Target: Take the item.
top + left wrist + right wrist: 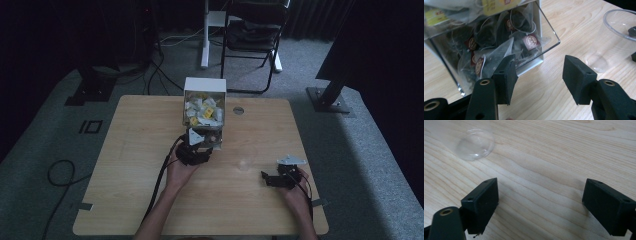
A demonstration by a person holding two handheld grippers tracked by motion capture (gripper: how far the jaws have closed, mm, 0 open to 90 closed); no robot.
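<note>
A white box with a clear front [204,107] stands at the table's far middle, full of tea bags [499,40] in pyramid sachets with red and yellow tags. My left gripper [199,144] sits just in front of the box's lower opening; in the left gripper view it [539,65] is open, nothing between its jaws, its left fingertip close to the clear panel [546,27]. A clear plastic cup [243,165] stands on the table between the grippers, with its base [475,143] in the right gripper view. My right gripper [267,178] [541,185] is open above bare wood.
The wooden table [150,200] has a round cable hole [238,110] right of the box. Beyond the table stand a black chair [252,37], a white desk leg [205,35] and dark stands on grey carpet. A cable [60,175] lies on the floor at left.
</note>
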